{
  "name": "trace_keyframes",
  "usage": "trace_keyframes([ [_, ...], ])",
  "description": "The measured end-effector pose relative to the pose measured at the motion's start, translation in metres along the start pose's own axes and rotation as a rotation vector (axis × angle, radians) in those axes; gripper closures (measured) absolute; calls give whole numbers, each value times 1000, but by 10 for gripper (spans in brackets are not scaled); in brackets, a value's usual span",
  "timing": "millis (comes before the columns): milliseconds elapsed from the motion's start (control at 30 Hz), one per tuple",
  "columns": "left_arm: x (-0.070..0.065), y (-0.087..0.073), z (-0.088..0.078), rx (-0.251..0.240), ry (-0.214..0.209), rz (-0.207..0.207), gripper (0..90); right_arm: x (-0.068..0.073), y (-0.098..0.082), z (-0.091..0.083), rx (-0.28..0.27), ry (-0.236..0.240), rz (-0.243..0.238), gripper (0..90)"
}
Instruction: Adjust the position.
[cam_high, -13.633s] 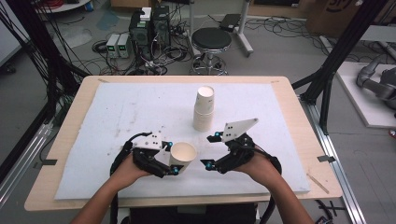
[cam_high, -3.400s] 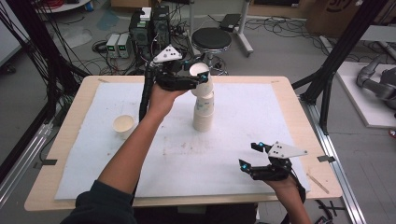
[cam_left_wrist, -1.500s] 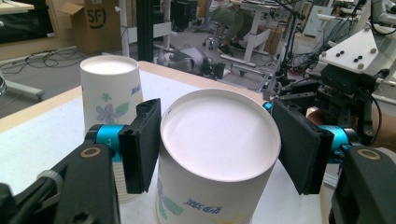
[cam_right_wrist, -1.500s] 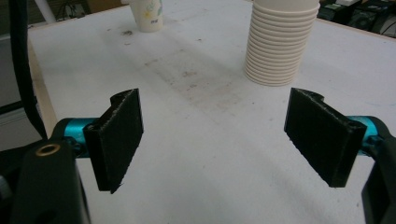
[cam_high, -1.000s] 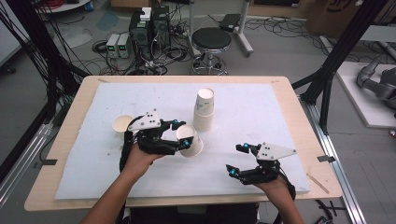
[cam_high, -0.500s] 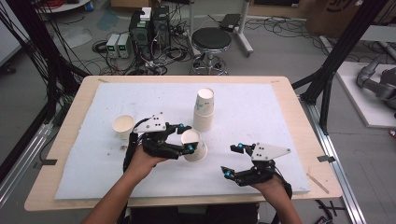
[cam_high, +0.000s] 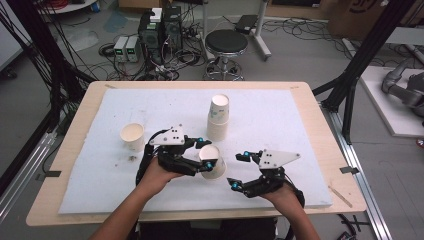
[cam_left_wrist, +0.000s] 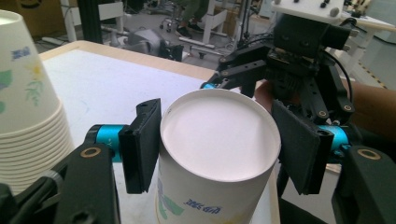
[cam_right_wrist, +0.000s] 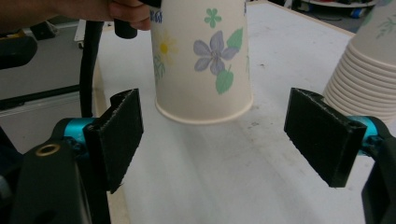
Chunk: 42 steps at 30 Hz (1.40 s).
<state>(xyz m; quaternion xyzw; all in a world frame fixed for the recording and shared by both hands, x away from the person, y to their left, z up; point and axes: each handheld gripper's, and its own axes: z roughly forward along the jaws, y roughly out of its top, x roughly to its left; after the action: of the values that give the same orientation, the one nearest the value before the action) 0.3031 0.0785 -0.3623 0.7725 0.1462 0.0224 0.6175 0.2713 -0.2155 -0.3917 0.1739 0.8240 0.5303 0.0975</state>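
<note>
My left gripper (cam_high: 205, 154) is shut on an upside-down paper cup (cam_high: 214, 162) with a flower print, held just above the white mat. In the left gripper view the cup's white bottom (cam_left_wrist: 219, 135) faces the camera between the two black pads (cam_left_wrist: 140, 144). My right gripper (cam_high: 236, 171) stands open just right of the cup, pointing at it. In the right gripper view the cup (cam_right_wrist: 201, 56) hangs rim-down ahead of the wide-open jaws, with a hand gripping above it.
A stack of upside-down cups (cam_high: 218, 117) stands mid-table behind the grippers, also seen as a stack (cam_left_wrist: 28, 116) and a stack (cam_right_wrist: 364, 60). One upright cup (cam_high: 132, 136) sits at the left. The white mat (cam_high: 300, 125) covers a wooden table (cam_high: 330, 150).
The left gripper has carried the cup right and nearer to me. The right gripper has shifted left toward the cup, still open.
</note>
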Motion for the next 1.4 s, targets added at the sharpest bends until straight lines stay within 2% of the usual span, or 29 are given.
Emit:
trace_keyframes([
  [567, -9, 3, 8, 24, -80, 21, 363, 6, 7, 25, 26, 86, -23, 201],
  [900, -11, 2, 11, 11, -101, 7, 363, 7, 8, 30, 27, 102, -27, 206],
  [1000, -11, 2, 12, 3, -108, 0, 363, 7, 7, 30, 28, 116, -33, 252],
  [1167, -10, 0, 11, 36, -128, 4, 358, 8, 7, 30, 53, 127, -32, 312],
  [1200, -11, 0, 11, 53, -135, 9, 350, 8, 7, 30, 65, 129, -38, 320],
  [1300, -13, 0, 13, 104, -129, 1, 184, 9, 7, 30, 78, 136, -52, 332],
  [1400, -12, 0, 11, 112, -134, 8, 163, 8, 9, 30, 113, 119, -76, 334],
])
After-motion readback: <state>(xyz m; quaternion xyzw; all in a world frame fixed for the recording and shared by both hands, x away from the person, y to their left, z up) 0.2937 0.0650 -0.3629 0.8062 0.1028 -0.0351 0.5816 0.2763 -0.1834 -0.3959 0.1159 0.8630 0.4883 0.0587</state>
